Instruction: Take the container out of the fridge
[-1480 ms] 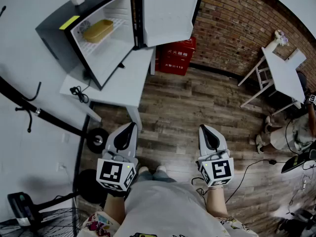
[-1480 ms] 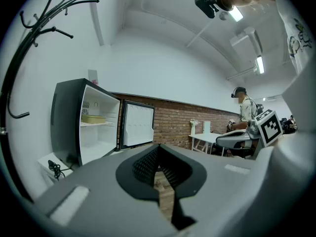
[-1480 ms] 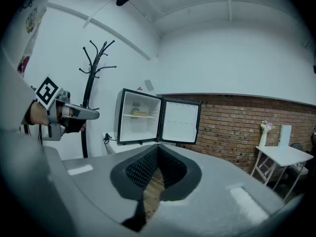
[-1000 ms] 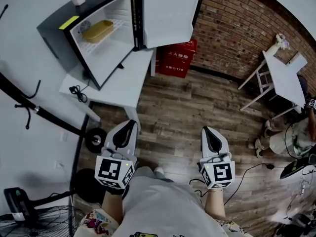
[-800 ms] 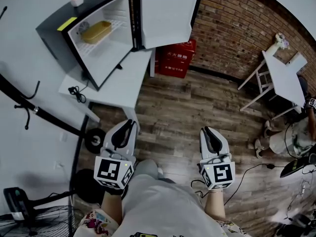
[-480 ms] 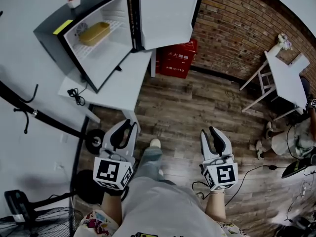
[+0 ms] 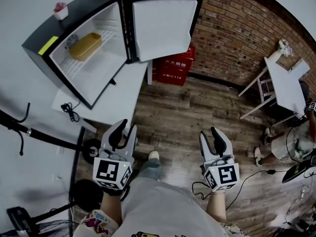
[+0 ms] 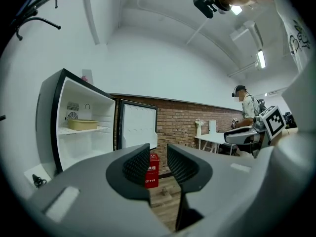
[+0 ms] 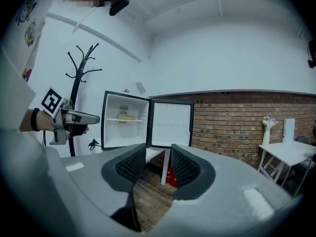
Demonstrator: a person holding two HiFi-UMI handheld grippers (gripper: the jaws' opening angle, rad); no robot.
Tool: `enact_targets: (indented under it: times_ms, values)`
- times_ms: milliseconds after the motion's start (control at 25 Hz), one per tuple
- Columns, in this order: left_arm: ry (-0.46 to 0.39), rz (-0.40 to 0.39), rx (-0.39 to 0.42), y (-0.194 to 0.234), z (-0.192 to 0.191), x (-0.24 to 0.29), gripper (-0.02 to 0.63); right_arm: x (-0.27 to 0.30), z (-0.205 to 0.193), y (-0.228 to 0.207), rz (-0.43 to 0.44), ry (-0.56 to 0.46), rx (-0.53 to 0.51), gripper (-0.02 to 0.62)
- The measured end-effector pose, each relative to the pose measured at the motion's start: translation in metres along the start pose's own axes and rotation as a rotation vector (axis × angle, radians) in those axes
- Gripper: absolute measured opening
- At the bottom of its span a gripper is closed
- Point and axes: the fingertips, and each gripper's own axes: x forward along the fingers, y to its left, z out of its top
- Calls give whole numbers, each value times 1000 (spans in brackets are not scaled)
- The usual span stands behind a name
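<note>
Left gripper (image 7: pixel 126 130) and right gripper (image 7: pixel 211 135) have just been opening, nothing between the jaws; we judge the yellow container (image 7: pixel 85 46) on the fridge (image 7: pixel 96 72) shelf light, rigid and slick; we would pinch its rim.

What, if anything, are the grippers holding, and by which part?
Nothing is held. Both the left gripper and right gripper have just been opening, jaws empty; the yellow container sits inside the fridge.

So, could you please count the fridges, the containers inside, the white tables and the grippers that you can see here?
Fridge: 1
Yellow container: 1
White tables: 2
Grippers: 2
Total: 6
</note>
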Motion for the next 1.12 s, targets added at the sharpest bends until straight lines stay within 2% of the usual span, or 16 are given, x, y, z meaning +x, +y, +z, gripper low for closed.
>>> enact_targets:
  times_ms: [600,1120]
  values:
    - [-16,39,14,80,20,94,123,122,23,-31,34,-2,1,170]
    - [7,138,-13,130,8,95,133,192,34,-8,144,2,-26,192]
